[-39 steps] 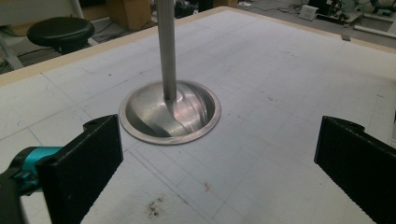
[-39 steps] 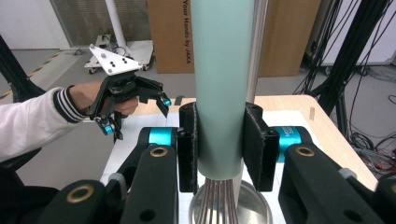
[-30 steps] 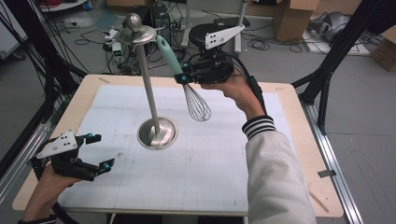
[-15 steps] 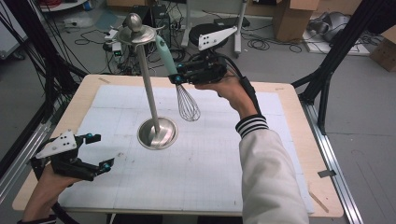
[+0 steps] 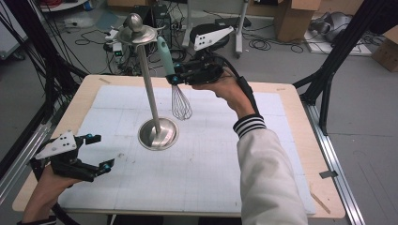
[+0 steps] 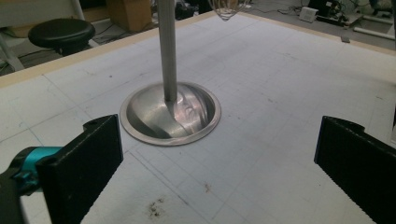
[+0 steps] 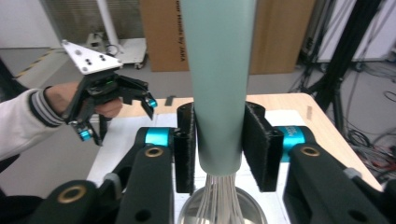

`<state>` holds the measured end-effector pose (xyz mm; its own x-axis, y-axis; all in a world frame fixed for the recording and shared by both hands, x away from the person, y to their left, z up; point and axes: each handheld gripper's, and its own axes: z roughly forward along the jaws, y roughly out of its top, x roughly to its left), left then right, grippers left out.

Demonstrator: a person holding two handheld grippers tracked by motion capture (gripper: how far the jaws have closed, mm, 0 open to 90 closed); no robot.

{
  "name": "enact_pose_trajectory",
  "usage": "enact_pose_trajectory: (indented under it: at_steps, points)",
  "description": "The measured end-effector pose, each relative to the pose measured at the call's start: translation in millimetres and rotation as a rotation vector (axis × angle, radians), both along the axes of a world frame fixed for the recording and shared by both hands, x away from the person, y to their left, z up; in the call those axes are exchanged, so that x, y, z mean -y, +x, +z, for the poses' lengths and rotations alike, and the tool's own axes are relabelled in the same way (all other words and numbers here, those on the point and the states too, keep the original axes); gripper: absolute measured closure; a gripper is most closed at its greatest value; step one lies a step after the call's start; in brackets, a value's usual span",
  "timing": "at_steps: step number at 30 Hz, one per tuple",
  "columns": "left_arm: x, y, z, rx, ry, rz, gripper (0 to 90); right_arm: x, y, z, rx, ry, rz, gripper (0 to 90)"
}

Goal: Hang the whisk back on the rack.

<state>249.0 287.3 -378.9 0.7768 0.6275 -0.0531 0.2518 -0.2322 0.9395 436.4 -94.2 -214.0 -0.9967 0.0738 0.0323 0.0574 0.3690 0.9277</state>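
whisk (image 5: 180,96) right of stand (image 5: 157,133) (on table (image 5: 291,112))

Wooden tabletop (image 5: 291,93), pale, light-coloured border showing on all sides. White gridded mat (image 5: 206,164) covers most of it, reaching near the front edge; a few dark smudges on the mat toward the front-left. Steel stand (image 5: 157,133) sits on the mat left of centre: round dished base flat on the surface, thin upright pole rising to a disc and knob.

the scene is evenly and softly lit from overhead — glare is seen on the steel base (image 6: 170,114), and the near jaws are blurred.
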Motion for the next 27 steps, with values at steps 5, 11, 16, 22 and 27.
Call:
enact_pose_trajectory:
  at_steps: [5, 11, 16, 22, 27]
  points:
    - [-1.2, 0.1, 0.4, 0.001, -0.004, 0.002, 1.7, 4.6, -5.6, 1.4, 0.004, -0.002, -0.047, 51.7]
    - [-1.0, -0.6, 0.9, 0.002, -0.005, 0.001, 1.7, 22.5, -21.0, 2.1, 0.017, -0.002, -0.118, 39.3]
    - [0.4, -0.1, 1.7, 0.005, -0.010, -0.003, 1.7, 44.8, -39.7, 1.4, 0.016, -0.016, -0.173, 23.7]
    - [2.1, -0.3, 2.2, 0.007, -0.005, -0.007, 1.7, 69.1, -57.4, -6.8, 0.010, -0.047, -0.254, 0.2]
    - [1.0, -0.7, 3.8, 0.013, -0.012, -0.009, 1.7, 86.2, -68.8, -16.9, -0.031, -0.059, -0.264, 0.2]
